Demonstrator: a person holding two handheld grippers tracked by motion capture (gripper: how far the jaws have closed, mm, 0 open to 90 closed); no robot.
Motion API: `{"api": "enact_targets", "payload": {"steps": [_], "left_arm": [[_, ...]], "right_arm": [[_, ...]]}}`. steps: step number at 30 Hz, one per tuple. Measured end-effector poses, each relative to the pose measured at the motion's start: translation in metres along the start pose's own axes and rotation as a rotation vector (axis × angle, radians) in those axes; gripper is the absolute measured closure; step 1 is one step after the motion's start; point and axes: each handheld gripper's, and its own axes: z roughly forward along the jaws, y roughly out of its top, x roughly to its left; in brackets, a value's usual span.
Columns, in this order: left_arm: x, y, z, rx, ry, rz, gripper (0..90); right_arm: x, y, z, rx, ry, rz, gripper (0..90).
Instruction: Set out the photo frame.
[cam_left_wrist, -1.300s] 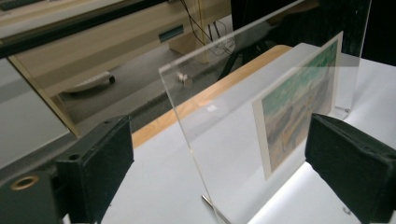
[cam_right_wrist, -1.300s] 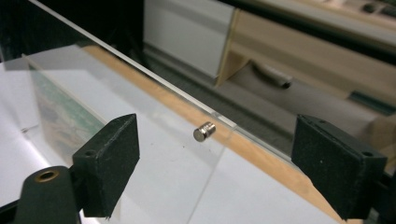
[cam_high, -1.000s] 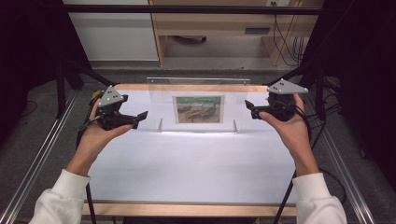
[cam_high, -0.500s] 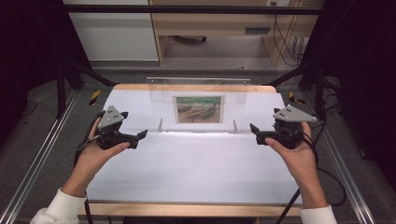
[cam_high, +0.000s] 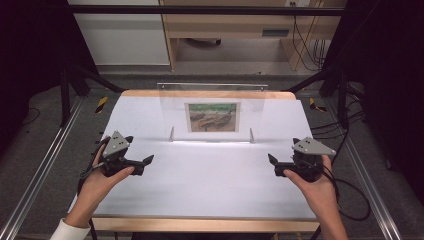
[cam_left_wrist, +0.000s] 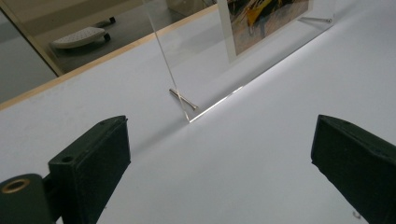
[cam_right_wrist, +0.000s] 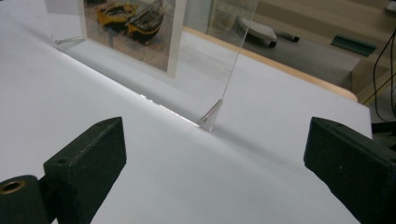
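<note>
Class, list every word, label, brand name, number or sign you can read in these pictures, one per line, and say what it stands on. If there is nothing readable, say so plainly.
None can be read.
Picture in the clear acrylic stand: a painting of boats, no caption or signature legible.
Grey plates on the left tongs and right tongs: no markings visible.
White table: blank.

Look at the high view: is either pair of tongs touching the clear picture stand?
No: the left tongs and right tongs are both held apart from the clear picture stand, with bare white table between.
</note>
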Motion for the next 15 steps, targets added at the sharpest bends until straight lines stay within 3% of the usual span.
{"api": "enact_targets", "payload": {"steps": [8, 15], "left_arm": [[-0.007, -0.017, -0.005, 0.021, 0.015, 0.008, 4.5], [-0.010, -0.033, -0.004, 0.022, 0.019, -0.013, 4.5]], "right_arm": [[0.004, -0.025, 0.003, 0.025, 0.002, 0.026, 6.1], [0.004, -0.042, 0.005, 0.044, -0.002, 0.048, 6.2]]}}
